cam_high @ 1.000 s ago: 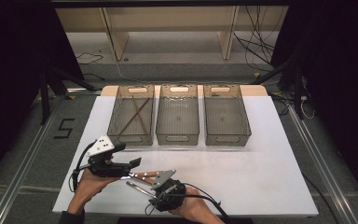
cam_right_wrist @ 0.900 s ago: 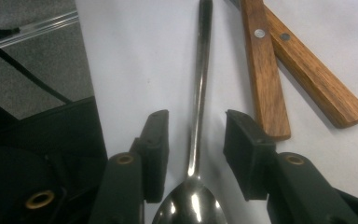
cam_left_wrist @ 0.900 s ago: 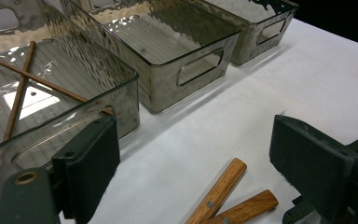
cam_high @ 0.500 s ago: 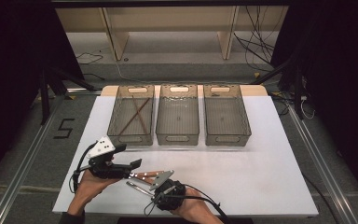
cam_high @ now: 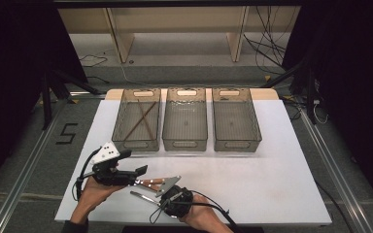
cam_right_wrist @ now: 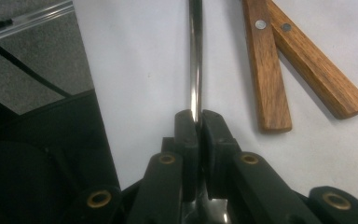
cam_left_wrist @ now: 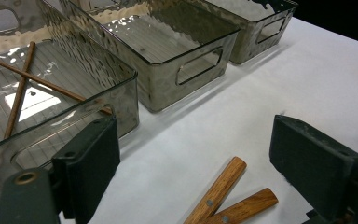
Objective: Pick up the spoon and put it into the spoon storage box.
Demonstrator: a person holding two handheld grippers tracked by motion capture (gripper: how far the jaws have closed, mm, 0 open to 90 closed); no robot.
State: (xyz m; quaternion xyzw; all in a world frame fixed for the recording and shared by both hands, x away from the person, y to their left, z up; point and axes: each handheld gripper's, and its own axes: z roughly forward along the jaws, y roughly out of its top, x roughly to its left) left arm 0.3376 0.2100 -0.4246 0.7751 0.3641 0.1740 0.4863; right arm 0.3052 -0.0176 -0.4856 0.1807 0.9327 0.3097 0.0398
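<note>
My right gripper [cam_right_wrist: 196, 122] is shut on the thin shiny metal handle [cam_right_wrist: 195, 56] of a utensil lying on the white table; its jaws have just been closing onto it. In the high view that gripper [cam_high: 159, 201] sits near the front edge, the metal utensil [cam_high: 141, 196] pointing left from it. Two wooden-handled utensils [cam_high: 153, 182] lie crossed just beyond. My left gripper [cam_high: 137, 175] is open over their near part. In the left gripper view its jaws [cam_left_wrist: 200, 158] stand wide apart, the two wooden handles [cam_left_wrist: 220, 190] on the table between and below them, untouched.
Three smoky clear bins stand in a row mid-table. The left bin [cam_high: 137, 141] holds two thin wooden sticks [cam_high: 141, 119]. The middle bin [cam_high: 185, 141] and right bin [cam_high: 236, 141] show bare floors. White table [cam_high: 272, 174] stretches right of the hands.
The right gripper's jaws have drawn together around the metal handle. Both hands stay where they were, and the wooden-handled utensils have not shifted.
</note>
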